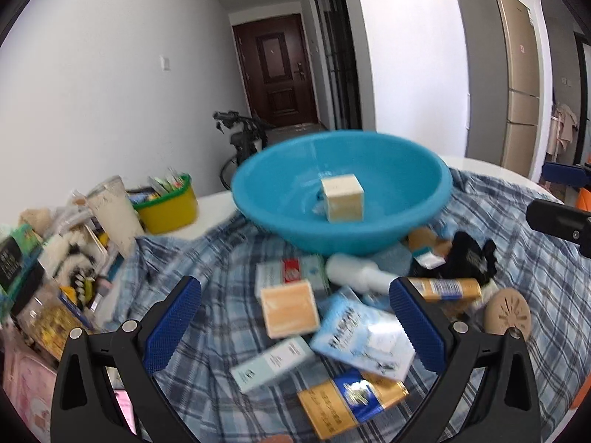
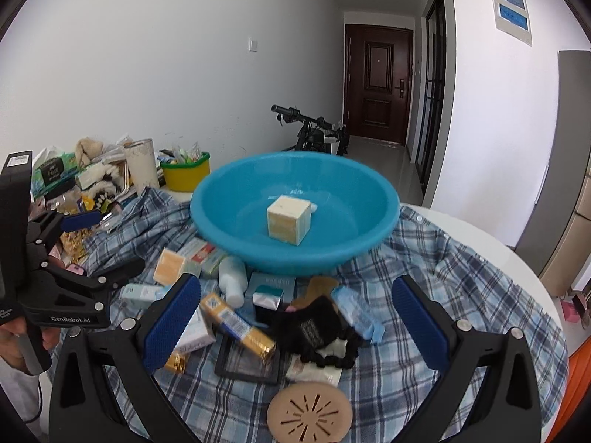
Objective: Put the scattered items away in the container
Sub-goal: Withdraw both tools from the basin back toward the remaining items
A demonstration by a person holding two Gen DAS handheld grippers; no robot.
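Left wrist view: left gripper (image 1: 295, 326) spread wide, empty, above orange box (image 1: 290, 309); lower squarely, close across its flat sides. Right wrist view: right gripper (image 2: 297, 323) equally wide, empty, over black cloth (image 2: 319, 328); blue basin (image 2: 295, 214) just beyond, cream box (image 2: 289, 219) inside.

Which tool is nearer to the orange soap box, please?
Left. The left tool hangs open right over the orange soap box; the right tool is open farther right, above the black cloth.
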